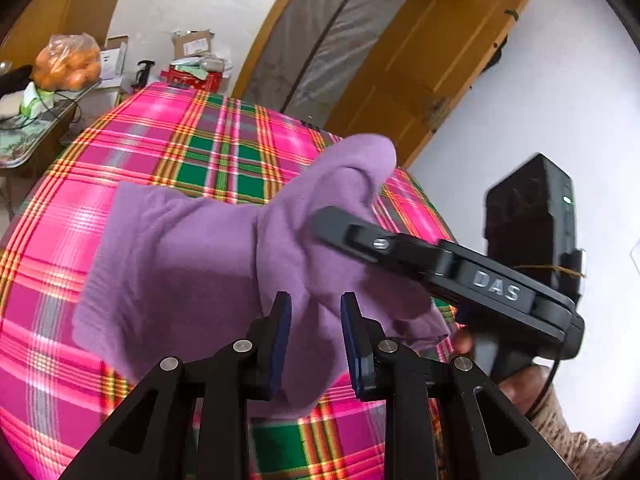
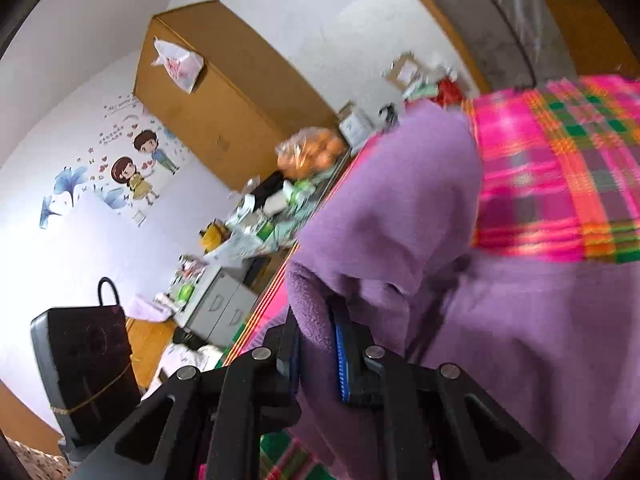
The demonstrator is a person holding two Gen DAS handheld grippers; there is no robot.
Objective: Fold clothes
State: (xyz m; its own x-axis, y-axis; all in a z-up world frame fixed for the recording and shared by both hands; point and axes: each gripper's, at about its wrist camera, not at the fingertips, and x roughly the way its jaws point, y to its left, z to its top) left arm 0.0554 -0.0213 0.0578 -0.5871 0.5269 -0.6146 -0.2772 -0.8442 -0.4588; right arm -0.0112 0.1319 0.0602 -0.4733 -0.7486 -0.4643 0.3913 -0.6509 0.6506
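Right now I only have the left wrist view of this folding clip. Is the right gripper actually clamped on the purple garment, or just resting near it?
Observer: Clamped. In the right wrist view, the right gripper has a bunched fold of the purple garment between its pads.
Operator: Anything beside the bed on that side?
Observer: A grey drawer unit stands by the plaid bedspread.
Operator: And the wall beyond it?
Observer: It carries a cartoon sticker of two children.
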